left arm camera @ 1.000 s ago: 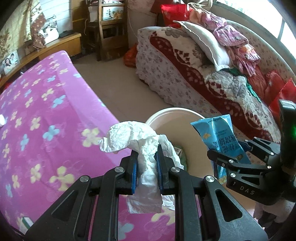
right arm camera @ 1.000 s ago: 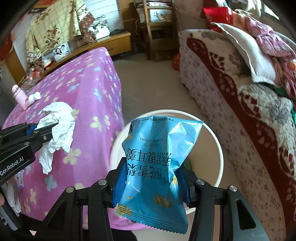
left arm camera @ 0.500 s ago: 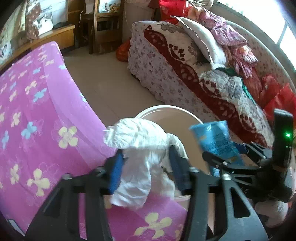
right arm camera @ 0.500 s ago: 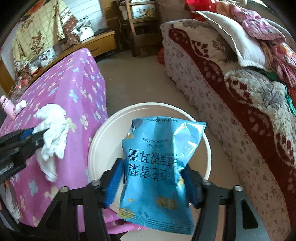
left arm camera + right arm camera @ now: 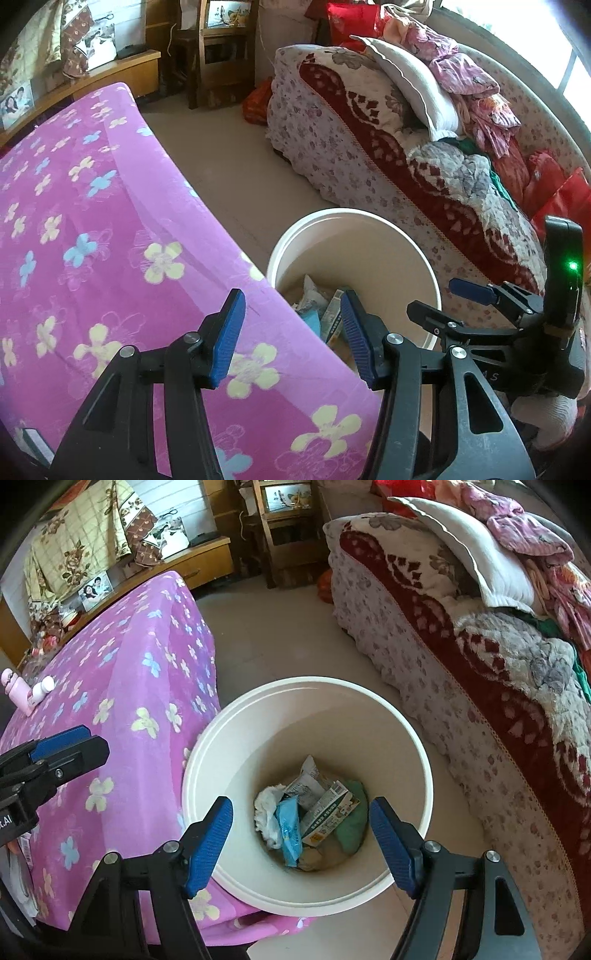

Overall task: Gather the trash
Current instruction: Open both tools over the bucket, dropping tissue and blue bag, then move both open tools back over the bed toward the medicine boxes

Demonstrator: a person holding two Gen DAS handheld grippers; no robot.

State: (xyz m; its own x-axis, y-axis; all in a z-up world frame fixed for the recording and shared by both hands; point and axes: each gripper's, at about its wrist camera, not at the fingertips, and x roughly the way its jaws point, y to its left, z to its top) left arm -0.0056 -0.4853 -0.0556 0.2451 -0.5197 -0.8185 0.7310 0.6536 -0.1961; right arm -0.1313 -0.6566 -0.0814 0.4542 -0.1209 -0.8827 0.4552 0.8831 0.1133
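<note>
A white round bin (image 5: 417, 738) stands on the floor beside the purple flowered table; it also shows in the left wrist view (image 5: 354, 218). Inside lie the crumpled white tissue (image 5: 266, 812), the blue snack packet (image 5: 290, 827), a small carton (image 5: 327, 818) and other wrappers. My right gripper (image 5: 300, 834) is open and empty, held above the bin's near side. My left gripper (image 5: 291, 332) is open and empty, over the table's corner at the bin's edge. The left gripper also shows at the left of the right wrist view (image 5: 55, 753), and the right gripper at the right of the left wrist view (image 5: 443, 306).
The purple flowered tablecloth (image 5: 92, 236) covers the table on the left, with a pink bottle (image 5: 16, 694) at its far end. A sofa with a red and white blanket (image 5: 388, 147) and pillows runs along the right. Bare floor (image 5: 229, 155) lies between them, with wooden furniture (image 5: 207, 55) behind.
Both grippers opened. The tissue dropped from the left gripper and the blue packet from the right; both now lie in the bin.
</note>
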